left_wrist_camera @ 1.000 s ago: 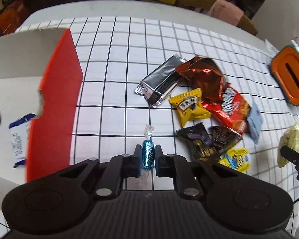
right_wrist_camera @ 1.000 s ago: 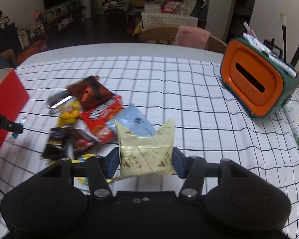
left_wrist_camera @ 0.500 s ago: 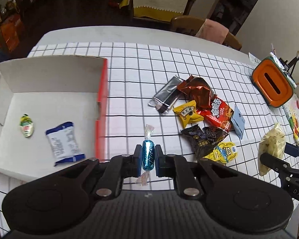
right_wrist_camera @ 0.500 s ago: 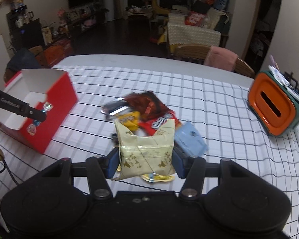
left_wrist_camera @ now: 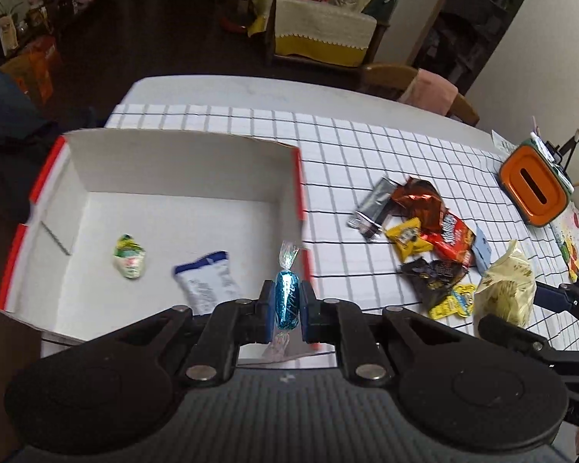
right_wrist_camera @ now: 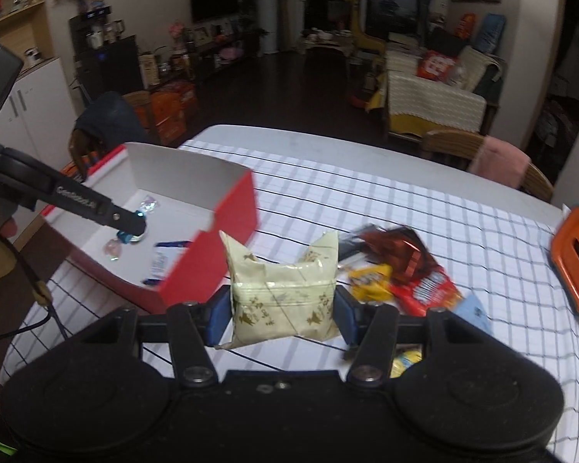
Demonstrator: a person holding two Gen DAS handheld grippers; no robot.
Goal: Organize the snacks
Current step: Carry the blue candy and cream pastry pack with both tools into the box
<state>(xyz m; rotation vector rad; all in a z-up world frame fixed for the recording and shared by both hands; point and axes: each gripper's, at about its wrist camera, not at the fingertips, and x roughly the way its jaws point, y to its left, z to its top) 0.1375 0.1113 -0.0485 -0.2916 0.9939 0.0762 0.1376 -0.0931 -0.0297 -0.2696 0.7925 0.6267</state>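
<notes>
Both grippers have risen and swung toward the box since the earlier frames. Left gripper pinches the blue candy upright, held over the box's near right corner, ready to drop. Right gripper clamps the beige packet, raised right of the box, waiting its turn. Loose snacks remain on the surface, farther right of the box.

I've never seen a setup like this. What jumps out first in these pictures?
Each gripper pinches a treat: the left gripper holds a blue foil candy above the near right corner of the red-and-white box, and the right gripper holds a cream snack packet. A bright pile of snack wrappers lies on the checked tablecloth, right of the box.
</notes>
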